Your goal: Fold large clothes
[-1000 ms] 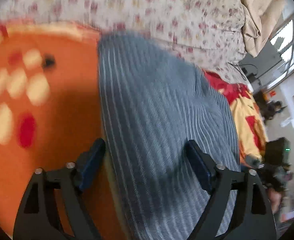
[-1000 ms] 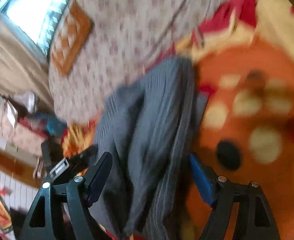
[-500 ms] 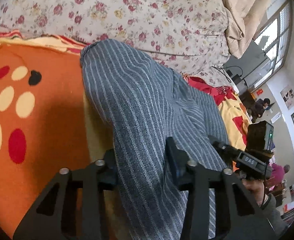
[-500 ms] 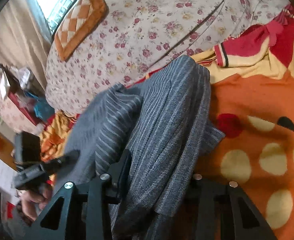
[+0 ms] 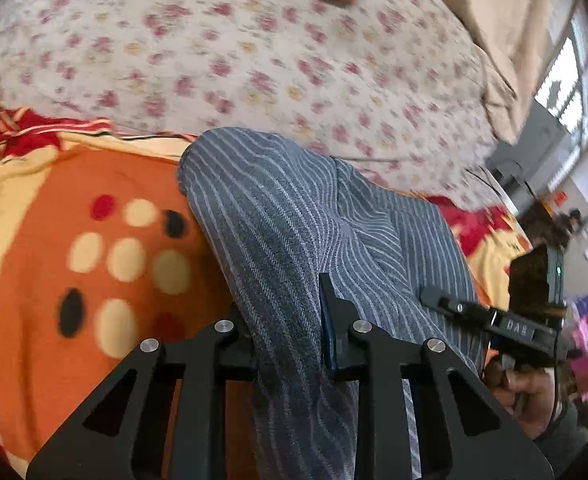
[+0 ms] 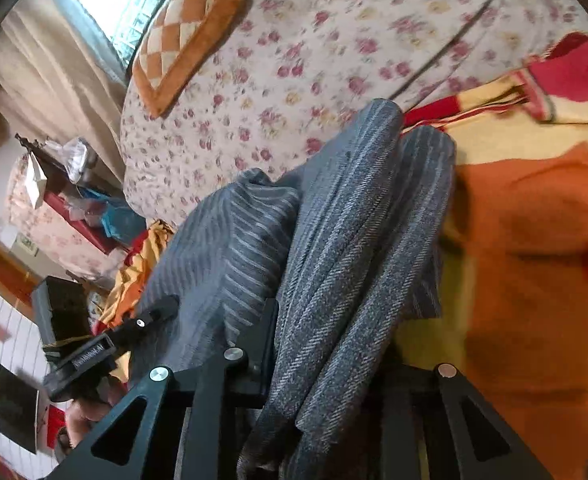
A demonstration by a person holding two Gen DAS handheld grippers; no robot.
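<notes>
left gripper – jaws closing, pinching striped grey garment | right gripper – closing on the same cloth | garment bunched over orange blanket

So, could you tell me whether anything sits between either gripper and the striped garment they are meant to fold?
Nothing visible does. The left gripper and the right gripper each have the grey striped garment bunched directly between their closing jaws, above the orange blanket.
</notes>
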